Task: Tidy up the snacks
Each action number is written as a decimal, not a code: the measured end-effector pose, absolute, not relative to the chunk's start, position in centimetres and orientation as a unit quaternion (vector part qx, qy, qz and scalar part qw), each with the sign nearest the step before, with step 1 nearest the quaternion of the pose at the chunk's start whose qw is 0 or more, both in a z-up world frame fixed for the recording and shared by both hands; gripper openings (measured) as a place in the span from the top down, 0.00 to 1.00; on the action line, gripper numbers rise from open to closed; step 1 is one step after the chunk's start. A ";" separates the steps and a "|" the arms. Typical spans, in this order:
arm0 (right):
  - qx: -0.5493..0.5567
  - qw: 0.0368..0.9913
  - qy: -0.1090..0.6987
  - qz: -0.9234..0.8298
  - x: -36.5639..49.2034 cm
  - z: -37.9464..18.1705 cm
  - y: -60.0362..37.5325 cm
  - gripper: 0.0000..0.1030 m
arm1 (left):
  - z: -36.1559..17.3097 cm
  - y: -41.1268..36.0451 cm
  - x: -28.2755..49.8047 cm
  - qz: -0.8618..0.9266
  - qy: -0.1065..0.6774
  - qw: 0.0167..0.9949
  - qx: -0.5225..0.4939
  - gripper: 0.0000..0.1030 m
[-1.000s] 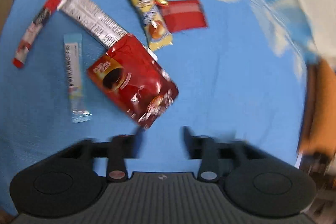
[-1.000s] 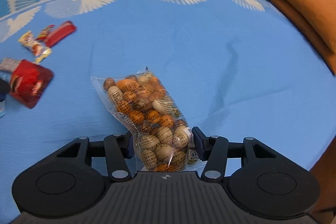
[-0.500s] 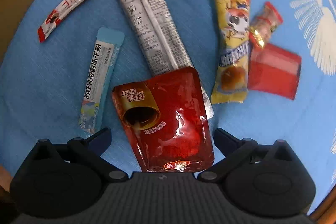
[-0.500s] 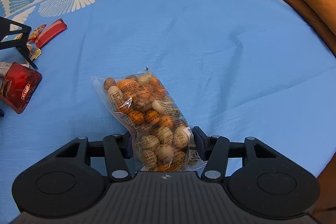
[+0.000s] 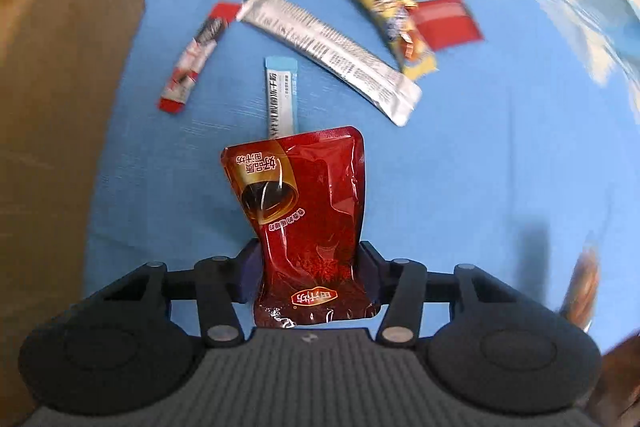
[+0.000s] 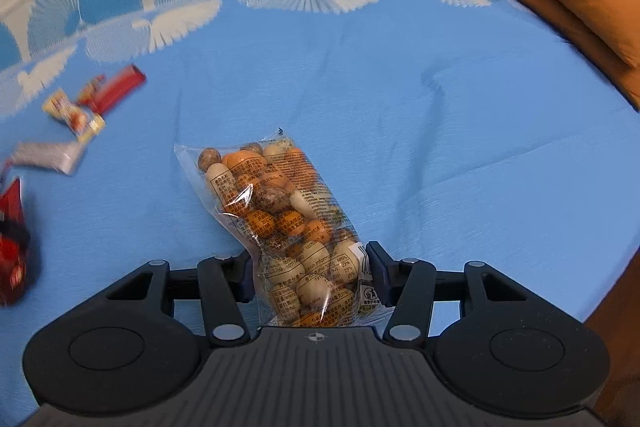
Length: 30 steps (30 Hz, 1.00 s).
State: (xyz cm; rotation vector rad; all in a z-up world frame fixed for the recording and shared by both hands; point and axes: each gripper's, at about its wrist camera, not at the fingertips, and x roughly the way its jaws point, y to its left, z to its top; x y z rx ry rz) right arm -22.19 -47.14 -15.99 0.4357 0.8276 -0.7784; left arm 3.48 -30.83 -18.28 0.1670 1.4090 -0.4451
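over blue cloth (image 6: 440,155), left gripper (image 5: 307,269) clamps red pouch (image 5: 304,211); right gripper (image 6: 310,277) clamps nut bag (image 6: 280,211).

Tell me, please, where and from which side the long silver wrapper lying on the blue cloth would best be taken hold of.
Probably across its narrow width near the middle, coming from above. The silver wrapper lies flat and diagonal on the blue cloth, long and slim, so tongs turned square to its length should span it. Its midsection is bare; the yellow packet sits close to its lower right end.

Clear nut bag (image 6: 280,215) — "Nutrition Information"; red pouch (image 5: 306,223) — Chinese characters.
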 end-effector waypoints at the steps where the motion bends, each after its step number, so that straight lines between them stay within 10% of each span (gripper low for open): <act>1: 0.209 0.824 0.380 -0.365 -22.3 -15.4 -46.8 0.46 | -17.5 -30.1 2.8 -0.215 0.631 0.740 0.085 0.46; 30: 0.164 0.920 0.333 -0.127 -19.2 -0.2 -17.4 0.46 | -1.8 -2.6 -3.6 -0.224 0.493 0.833 0.113 0.46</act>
